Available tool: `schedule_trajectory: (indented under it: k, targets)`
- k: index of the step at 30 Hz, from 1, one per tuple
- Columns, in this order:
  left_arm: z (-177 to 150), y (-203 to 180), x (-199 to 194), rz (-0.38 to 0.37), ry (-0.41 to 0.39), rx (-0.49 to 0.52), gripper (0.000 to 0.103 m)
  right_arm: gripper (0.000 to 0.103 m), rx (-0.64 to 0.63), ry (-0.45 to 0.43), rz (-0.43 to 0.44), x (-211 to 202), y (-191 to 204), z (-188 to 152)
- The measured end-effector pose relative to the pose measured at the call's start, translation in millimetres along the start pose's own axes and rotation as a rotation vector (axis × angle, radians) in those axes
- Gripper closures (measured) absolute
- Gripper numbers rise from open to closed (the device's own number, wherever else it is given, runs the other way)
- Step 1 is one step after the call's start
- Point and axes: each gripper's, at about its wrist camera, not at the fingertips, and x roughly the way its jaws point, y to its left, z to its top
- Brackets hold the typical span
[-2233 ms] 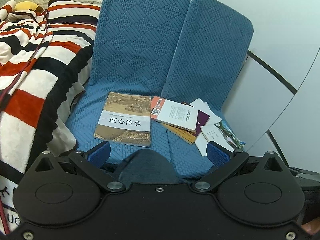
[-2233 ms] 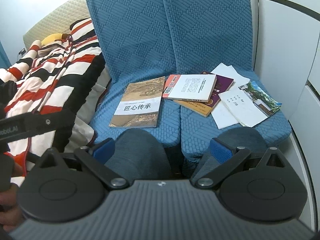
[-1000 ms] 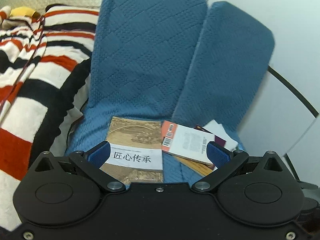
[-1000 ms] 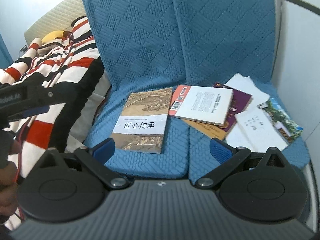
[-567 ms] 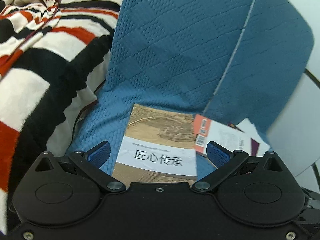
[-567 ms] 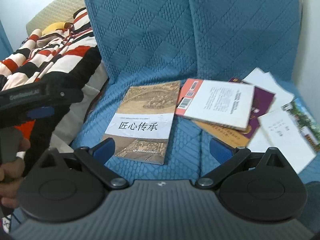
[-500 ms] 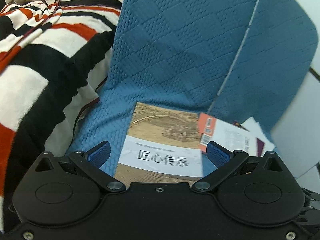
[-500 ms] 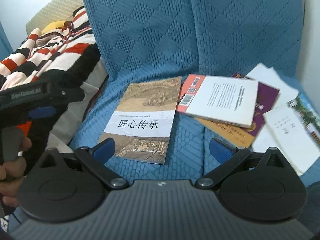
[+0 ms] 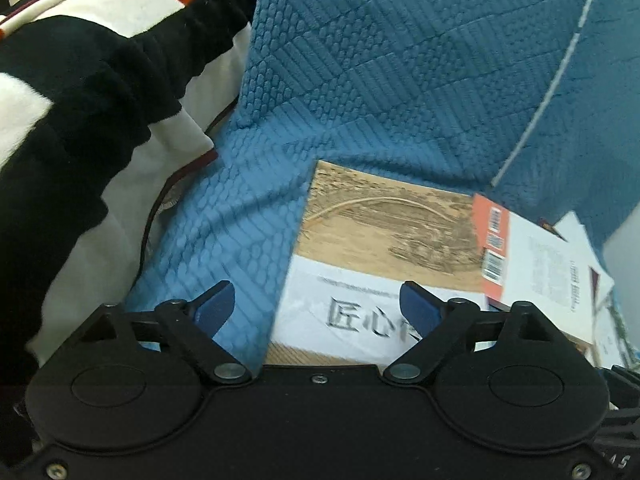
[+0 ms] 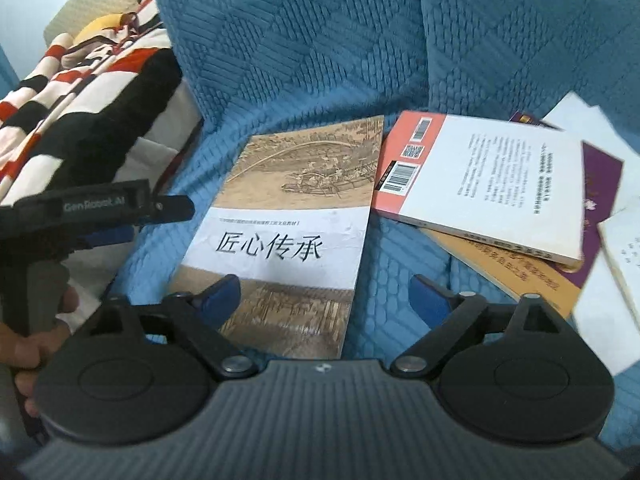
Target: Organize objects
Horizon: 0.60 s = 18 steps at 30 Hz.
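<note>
The left tool [image 9: 316, 304] has its jaws wide but closing, nothing pressed between the blue pads; the left edge of the tan book [image 9: 384, 236] with the white title band lies in the gap below them. The right tool [image 10: 326, 294] is likewise wide and closing, empty, hovering over the lower right corner of that same tan book [image 10: 288, 224]. A hand [image 10: 36, 344] at the left edge of the right wrist view grips the other tool's handle. Five books and booklets can be counted on the blue seat cushion [image 10: 400, 280]: the tan one lying alone, then an overlapping heap of a white-and-orange book [image 10: 492, 184] on top, an orange book [image 10: 516, 276], a purple book [image 10: 600, 172], and a white booklet [image 10: 624, 248], with loose white sheets [image 10: 576, 112] beneath. One striped blanket [image 9: 80, 64] lies to the left of the seat.
</note>
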Motion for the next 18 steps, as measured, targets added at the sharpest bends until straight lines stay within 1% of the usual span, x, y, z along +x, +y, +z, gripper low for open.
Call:
schedule_trajectory:
  k: [2, 4, 5, 7, 9, 11, 12, 14, 16, 17, 18]
  targets:
    - [5, 6, 12, 0.002, 0.024, -0.015, 0.022, 0.025, 0.008, 0.017, 0.006, 11, -1, 7]
    - [9, 12, 21, -0.003, 0.032, -0.022, 0.023, 0.027, 0.015, 0.013, 0.016, 19, -1, 13]
    - [12, 15, 26, -0.003, 0.038, -0.038, 0.026, 0.028, 0.012, 0.010, 0.015, 23, 0, 16]
    - [16, 23, 36, -0.014, 0.065, -0.070, 0.030, 0.029, 0.005, 0.003, 0.009, 30, 0, 22]
    - [19, 28, 45, -0.002, 0.088, -0.073, 0.031, 0.030, 0.008, -0.003, 0.001, 37, -2, 27]
    - [19, 31, 51, -0.003, 0.109, -0.079, 0.036, 0.030, 0.023, 0.002, -0.001, 45, -6, 31]
    - [18, 34, 55, -0.008, 0.123, -0.091, 0.037, 0.029, 0.032, 0.010, 0.002, 48, -8, 32]
    - [16, 37, 60, -0.016, 0.144, -0.105, 0.046, 0.030, 0.049, 0.034, 0.018, 55, -10, 32]
    - [14, 34, 60, -0.007, 0.137, -0.086, 0.048, 0.030, 0.043, 0.067, 0.017, 63, -9, 32]
    - [14, 32, 60, -0.007, 0.139, -0.074, 0.050, 0.030, 0.035, 0.082, 0.014, 67, -8, 31]
    - [12, 30, 61, -0.015, 0.143, -0.070, 0.050, 0.030, 0.040, 0.090, 0.017, 70, -8, 30]
